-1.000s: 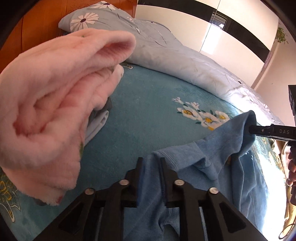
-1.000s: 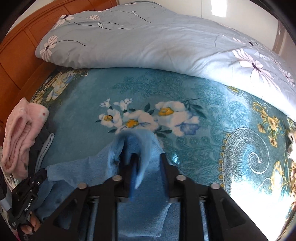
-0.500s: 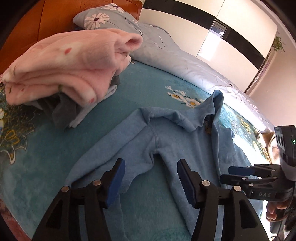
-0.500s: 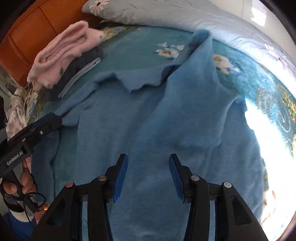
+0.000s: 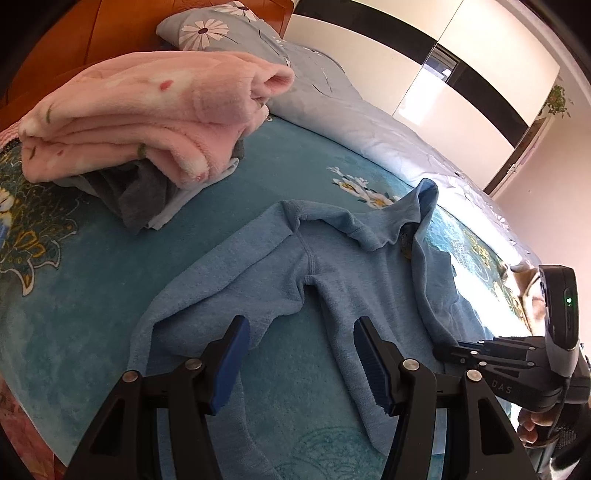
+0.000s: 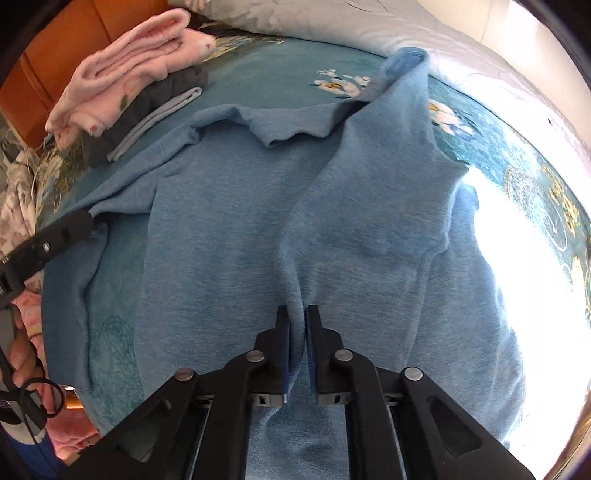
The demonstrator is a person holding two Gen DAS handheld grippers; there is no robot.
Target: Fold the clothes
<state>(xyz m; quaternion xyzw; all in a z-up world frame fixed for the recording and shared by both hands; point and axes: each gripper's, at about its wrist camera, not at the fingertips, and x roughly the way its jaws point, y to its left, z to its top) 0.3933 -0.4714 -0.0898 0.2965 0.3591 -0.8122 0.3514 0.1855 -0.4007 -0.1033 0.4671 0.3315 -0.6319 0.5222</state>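
A light blue sweater [image 6: 258, 221] lies spread on the teal bedspread, collar toward the pillows; it also shows in the left wrist view [image 5: 332, 266]. My right gripper [image 6: 297, 317] is shut on a pinched ridge of the sweater's body. My left gripper [image 5: 299, 354] is open and empty, hovering over the sweater's left sleeve [image 5: 207, 291] near the armpit. The right gripper shows at the right of the left wrist view [image 5: 461, 350]. The left gripper's tip [image 6: 74, 225] shows at the left of the right wrist view.
A folded stack with a pink fleece garment [image 5: 147, 110] on grey clothes [image 5: 140, 192] sits at the bed's far left. A pale floral quilt [image 5: 369, 122] and a pillow [image 5: 221, 33] lie along the back. An orange wooden headboard [image 5: 74, 44] stands behind.
Both grippers let go of the sweater's shoulders and drew back. The right gripper has now shut on a fold of the sweater's body; the left stays open.
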